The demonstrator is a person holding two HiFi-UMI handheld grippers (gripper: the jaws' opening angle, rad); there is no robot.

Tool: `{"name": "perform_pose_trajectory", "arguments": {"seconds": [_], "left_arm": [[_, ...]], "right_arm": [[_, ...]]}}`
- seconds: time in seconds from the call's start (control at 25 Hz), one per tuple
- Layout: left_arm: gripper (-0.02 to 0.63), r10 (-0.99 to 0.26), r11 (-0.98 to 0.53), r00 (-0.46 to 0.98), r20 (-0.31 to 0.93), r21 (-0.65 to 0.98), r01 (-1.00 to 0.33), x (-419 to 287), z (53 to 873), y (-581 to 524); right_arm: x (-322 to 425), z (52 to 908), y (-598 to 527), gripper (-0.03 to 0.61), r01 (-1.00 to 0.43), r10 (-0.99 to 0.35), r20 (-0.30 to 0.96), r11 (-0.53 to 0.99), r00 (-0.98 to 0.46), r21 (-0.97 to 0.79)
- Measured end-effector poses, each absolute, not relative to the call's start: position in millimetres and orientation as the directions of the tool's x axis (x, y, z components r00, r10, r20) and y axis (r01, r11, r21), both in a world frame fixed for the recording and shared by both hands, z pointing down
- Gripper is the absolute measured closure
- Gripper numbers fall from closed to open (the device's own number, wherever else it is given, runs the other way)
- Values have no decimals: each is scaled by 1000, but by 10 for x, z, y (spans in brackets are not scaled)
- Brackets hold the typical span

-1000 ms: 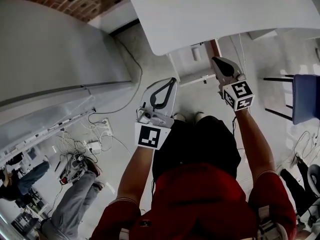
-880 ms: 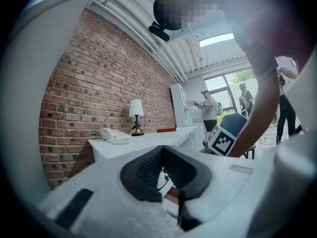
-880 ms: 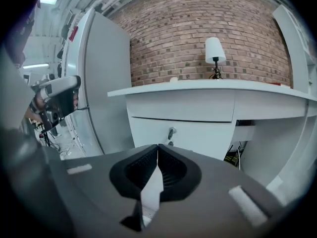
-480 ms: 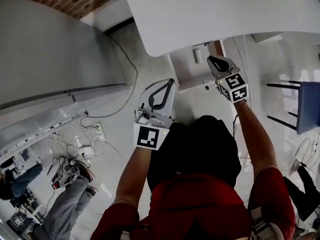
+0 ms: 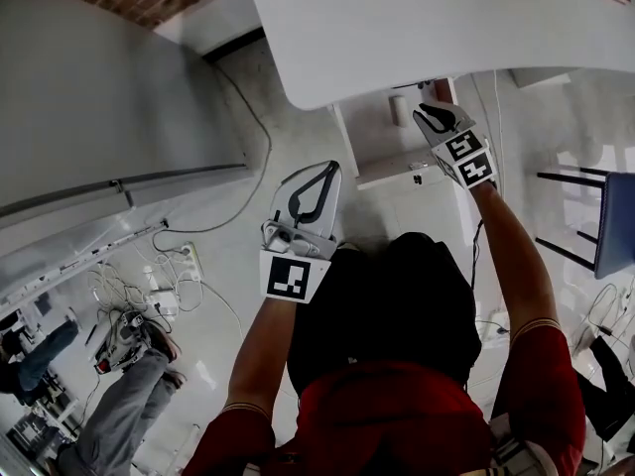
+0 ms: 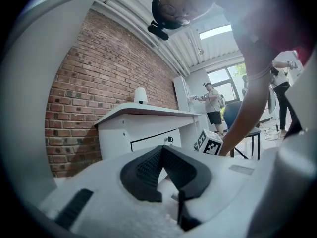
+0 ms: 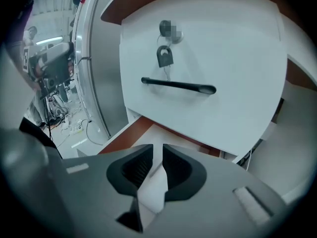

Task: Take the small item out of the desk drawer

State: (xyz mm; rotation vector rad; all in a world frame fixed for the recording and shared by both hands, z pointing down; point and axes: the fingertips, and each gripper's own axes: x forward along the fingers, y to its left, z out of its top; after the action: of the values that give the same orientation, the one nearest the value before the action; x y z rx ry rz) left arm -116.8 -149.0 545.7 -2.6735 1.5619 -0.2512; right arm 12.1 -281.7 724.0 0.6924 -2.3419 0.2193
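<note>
White desk drawer (image 5: 395, 171) open. Small white item (image 5: 399, 110) still inside. Right gripper (image 5: 427, 114) close, slightly apart, empty. Left gripper (image 5: 328, 171) pinched closed.

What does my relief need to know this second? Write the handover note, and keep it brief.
Left gripper: tongs shut and empty, held back from the desk.
Right gripper: tongs slightly apart with nothing between them, pointed at the drawer front but not touching it.
Things: the black handle and the key above it lie straight ahead of the right gripper. The small item cannot be picked out in any view.
Done: nothing is gripped yet.
Left, as I judge it: take the handle, pull the drawer out, lift the item out.
</note>
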Motion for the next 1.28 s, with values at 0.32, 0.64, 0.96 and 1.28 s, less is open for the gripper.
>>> {"name": "perform_pose_trajectory", "arguments": {"seconds": [0.32, 0.64, 0.96, 1.28], "left_arm": [[614, -879, -474, 460, 124, -133, -870, -1292, 5590, -1491], [614, -882, -471, 461, 98, -178, -864, -1332, 5658, -1534], [614, -891, -453, 446, 83, -192, -870, -1403, 5912, -1560], [614, -903, -429, 419, 90, -209, -879, -1501, 6068, -1506]], "right_arm": [[-110, 7607, -2956, 460, -467, -360, 706, 883, -610, 47], [-149, 8053, -3109, 437, -459, -358, 745, 885, -563, 78], [-215, 8443, -3276, 408, -436, -332, 789, 895, -516, 92], [-101, 8841, -3255, 390, -448, -283, 856, 892, -432, 69]]}}
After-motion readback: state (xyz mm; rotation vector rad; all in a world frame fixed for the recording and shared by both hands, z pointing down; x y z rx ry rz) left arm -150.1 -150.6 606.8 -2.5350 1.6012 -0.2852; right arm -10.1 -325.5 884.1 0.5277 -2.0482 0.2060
